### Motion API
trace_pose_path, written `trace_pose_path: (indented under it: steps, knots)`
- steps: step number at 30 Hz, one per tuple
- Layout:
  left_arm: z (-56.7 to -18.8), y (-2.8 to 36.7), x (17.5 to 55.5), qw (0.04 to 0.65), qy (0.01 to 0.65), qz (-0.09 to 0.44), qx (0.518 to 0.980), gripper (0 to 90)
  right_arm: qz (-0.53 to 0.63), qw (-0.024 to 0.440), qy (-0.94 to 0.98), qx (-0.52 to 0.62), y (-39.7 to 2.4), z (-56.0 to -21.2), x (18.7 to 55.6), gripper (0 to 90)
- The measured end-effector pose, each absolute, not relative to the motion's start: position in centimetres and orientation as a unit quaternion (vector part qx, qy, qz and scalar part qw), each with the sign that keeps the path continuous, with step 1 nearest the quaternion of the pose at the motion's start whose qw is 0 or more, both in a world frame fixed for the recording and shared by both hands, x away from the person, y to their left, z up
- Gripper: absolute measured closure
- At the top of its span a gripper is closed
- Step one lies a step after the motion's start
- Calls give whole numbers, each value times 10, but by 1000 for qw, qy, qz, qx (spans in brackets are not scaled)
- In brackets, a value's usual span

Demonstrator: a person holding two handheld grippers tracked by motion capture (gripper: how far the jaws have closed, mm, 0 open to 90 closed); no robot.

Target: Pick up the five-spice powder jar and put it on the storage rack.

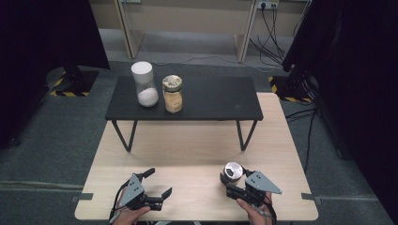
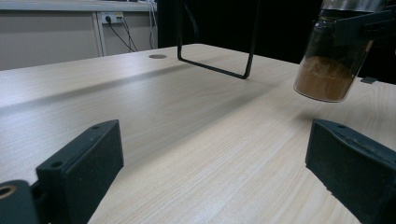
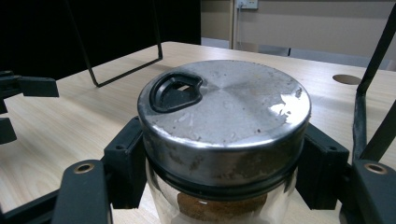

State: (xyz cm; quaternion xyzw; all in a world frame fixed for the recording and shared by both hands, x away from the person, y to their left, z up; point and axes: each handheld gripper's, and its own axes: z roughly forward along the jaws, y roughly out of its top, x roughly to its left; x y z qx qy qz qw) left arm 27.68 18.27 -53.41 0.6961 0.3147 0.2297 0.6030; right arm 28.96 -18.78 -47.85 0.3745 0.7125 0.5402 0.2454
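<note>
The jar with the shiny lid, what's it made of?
The jar looks like clear glass or maybe plastic: brown powder shows through. Its lid seems to be brushed metal, grey, scuffed, with bright glints. The right gripper clamps it.

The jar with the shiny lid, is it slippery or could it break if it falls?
Probably both. The jar looks like clear glass, so a drop could crack it. Its smooth wall and metal lid seem slippery, though the right gripper clamps it just under the lid. It is held off the table, only part full of brown powder, so likely fairly light.
</note>
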Motion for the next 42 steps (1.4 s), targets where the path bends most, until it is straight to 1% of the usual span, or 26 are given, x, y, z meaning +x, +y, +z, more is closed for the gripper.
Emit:
trace_pose_path:
  steps: [42]
  knots:
    - [-534,183,277,604,315,229,696,33,549,244,714,359,-172,-438,304,311]
